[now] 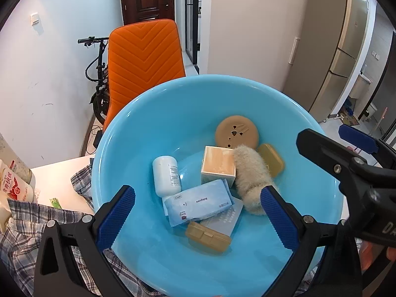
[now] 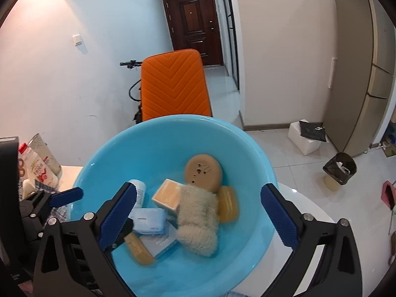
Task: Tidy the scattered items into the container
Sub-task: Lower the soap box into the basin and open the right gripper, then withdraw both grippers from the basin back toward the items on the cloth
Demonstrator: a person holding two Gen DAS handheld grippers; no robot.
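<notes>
A light blue basin (image 1: 138, 128) (image 2: 250, 148) holds several items: a white bottle (image 1: 165, 174), a blue tissue pack (image 1: 198, 204), a cream box (image 1: 217, 164), a fluffy beige toy (image 1: 250, 173) (image 2: 198, 219), a round tan disc (image 1: 236, 131) and two tan cases (image 1: 208, 240) (image 1: 271, 159). My left gripper (image 1: 198, 212) is open and empty above the basin. My right gripper (image 2: 198, 212) is open and empty above it too, and shows at the right of the left wrist view (image 1: 346, 158).
A plaid cloth (image 1: 32, 227) lies under and left of the basin on the white table (image 1: 59, 180). Milk bottles (image 1: 14, 185) stand at the far left. An orange chair (image 1: 146, 61) is behind the basin. A black bin (image 2: 340, 168) stands on the floor.
</notes>
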